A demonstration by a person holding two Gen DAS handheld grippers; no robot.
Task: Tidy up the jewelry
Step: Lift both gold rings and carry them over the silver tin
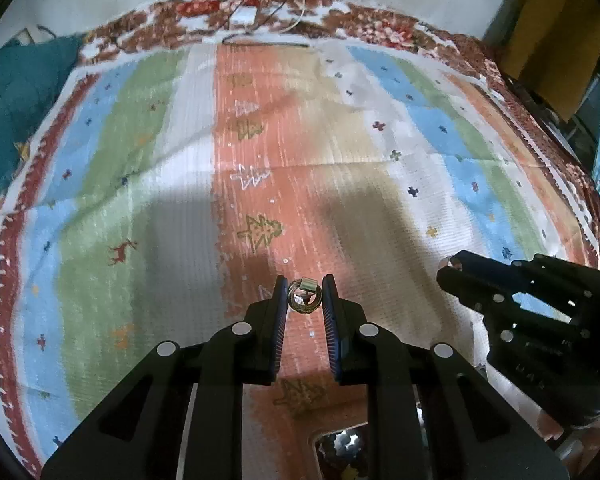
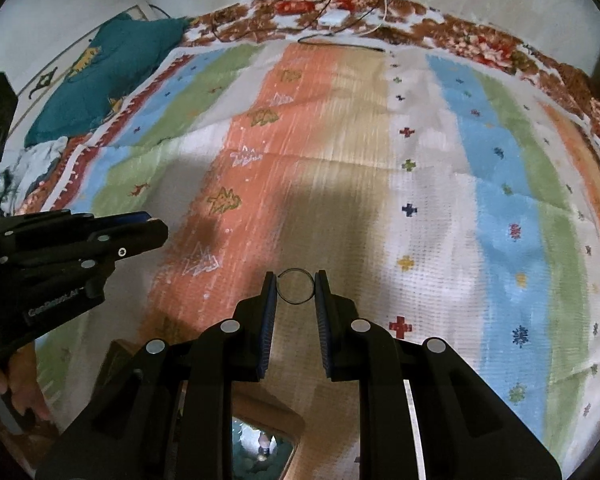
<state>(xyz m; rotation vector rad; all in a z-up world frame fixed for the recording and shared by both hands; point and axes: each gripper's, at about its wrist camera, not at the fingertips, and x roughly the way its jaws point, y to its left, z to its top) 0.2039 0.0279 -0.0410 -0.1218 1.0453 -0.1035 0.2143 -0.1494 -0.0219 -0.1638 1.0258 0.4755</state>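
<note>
My left gripper [image 1: 304, 295] is shut on a gold ring with a pale square stone [image 1: 304, 298], held at the fingertips above the striped cloth [image 1: 180, 200]. My right gripper [image 2: 295, 286] is shut on a thin plain ring [image 2: 295, 286], pinched between its blue pads over the same cloth [image 2: 500, 220]. In the left wrist view the right gripper's black body [image 1: 532, 304] lies at the right. Seen from the right wrist, the left gripper's body [image 2: 72, 248] sits at the left with a hand [image 2: 16, 384] on its grip. A mirrored jewelry box [image 1: 340, 452] [image 2: 260, 448] lies below the fingers in both views.
The striped cloth covers a bed with a red floral border [image 1: 220, 12]. A teal cushion [image 2: 112, 72] [image 1: 16, 112] lies at the far left. Cables and a small white box [image 1: 244, 16] rest at the far edge by the wall. Dark furniture [image 1: 560, 40] stands at the right.
</note>
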